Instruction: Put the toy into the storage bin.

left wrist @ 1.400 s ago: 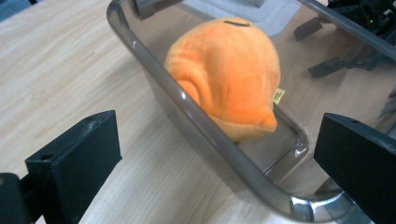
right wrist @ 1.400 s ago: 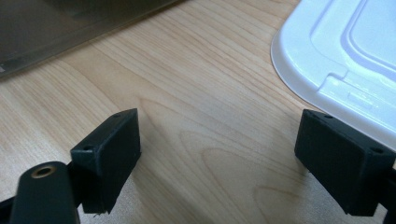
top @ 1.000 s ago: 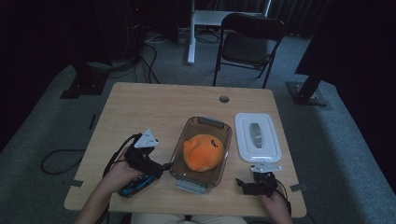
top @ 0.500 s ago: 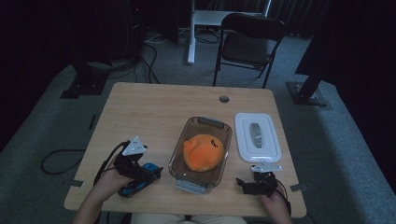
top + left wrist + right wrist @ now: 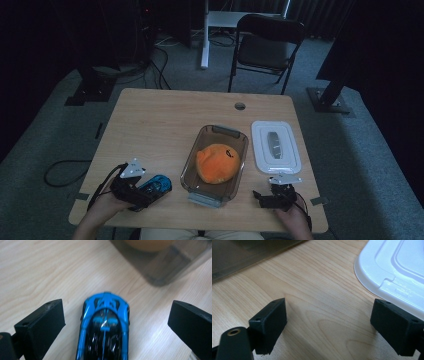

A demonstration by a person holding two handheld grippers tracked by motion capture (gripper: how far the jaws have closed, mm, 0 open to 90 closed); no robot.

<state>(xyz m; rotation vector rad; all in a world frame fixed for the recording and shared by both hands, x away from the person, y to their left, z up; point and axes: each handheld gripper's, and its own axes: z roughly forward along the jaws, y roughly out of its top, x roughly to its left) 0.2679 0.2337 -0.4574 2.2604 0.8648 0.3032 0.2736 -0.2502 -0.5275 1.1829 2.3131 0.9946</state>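
Left claw (image 5: 150, 192): jaws spread wide on either side of the blue toy car (image 5: 154, 185), a gap showing between each jaw and the car's flanks in the left gripper view; car (image 5: 105, 327) resting on the worktop (image 5: 165, 125) near its front edge, nose toward the clear container (image 5: 192, 167), which lies just beside it to the right.
Right claw (image 5: 261, 196): jaws wide apart, nothing between them but bare wood; set close to the front right corner, just short of the white lid (image 5: 260, 145); lid corner (image 5: 387, 267) near the far jaw in the right gripper view.
Container: holds an orange plush (image 5: 217, 162); stands between car and lid.
Open room: broad bare wood across the left and rear of the worktop; small round hole (image 5: 240, 106) near the rear edge.
Surface: pale wood grain.
Room: dim; grey carpet (image 5: 50, 135); black folding chair (image 5: 267, 47) behind the worktop; cables (image 5: 60, 167) on the floor at left.
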